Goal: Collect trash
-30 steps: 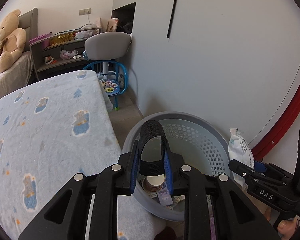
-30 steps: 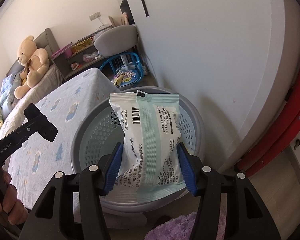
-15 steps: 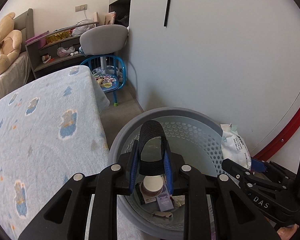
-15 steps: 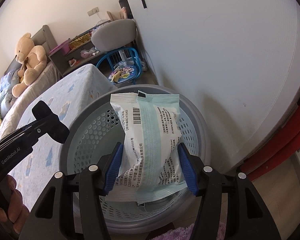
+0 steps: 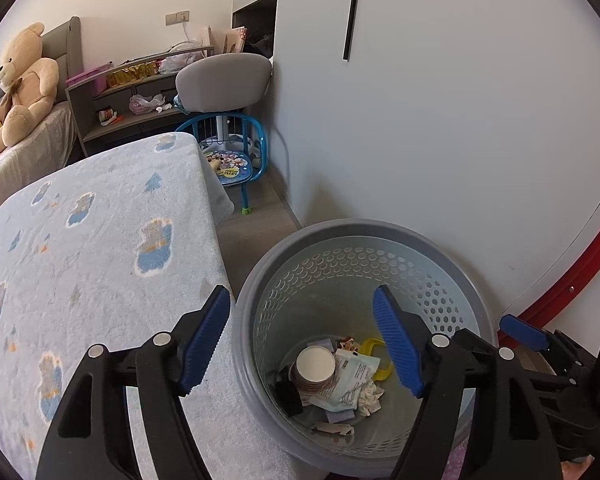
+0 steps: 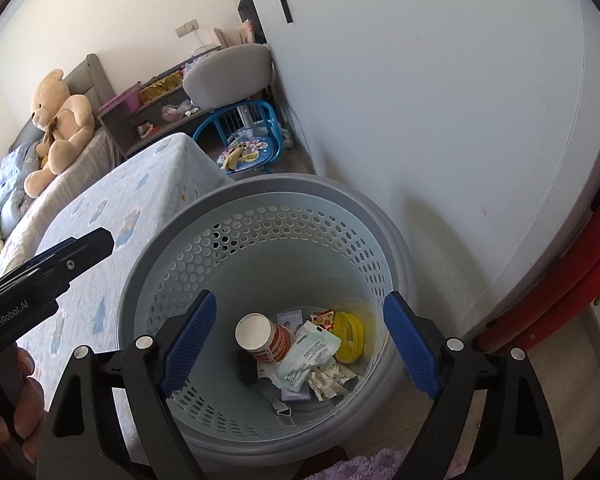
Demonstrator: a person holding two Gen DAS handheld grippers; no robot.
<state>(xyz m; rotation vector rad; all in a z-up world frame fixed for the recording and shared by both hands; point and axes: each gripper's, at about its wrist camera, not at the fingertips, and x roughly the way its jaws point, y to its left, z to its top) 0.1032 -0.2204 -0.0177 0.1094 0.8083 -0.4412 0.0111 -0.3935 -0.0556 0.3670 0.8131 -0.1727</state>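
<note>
Fingers of both grippers stand wide apart, holding nothing: left gripper and right gripper both hang over the grey perforated bin, which sits on the floor between the blanket-covered bed and the white wall.

Trash lies at the bin bottom. Paper cup on its side, white base facing up; pale green wipes pack just at 3 o'clock of the cup, touching it; yellow plastic ring at 2 o'clock; crumpled wrappers at 5 o'clock; a black item at 7 o'clock of the cup.

Handling, as judgement: all light. Wipes pack is soft and slick film, so pinch across its short width, mid-body. Cup is thin and crushable; take it gently at the rim. Wrappers are limp, so any fold works.

View differences: right wrist looks straight down the bin, showing the yellow ring whole plus the left gripper and the holding hand at 9 o'clock. Left wrist shows more bed top and the right gripper's blue tip at 3 o'clock; its finger hides part of the ring.
</note>
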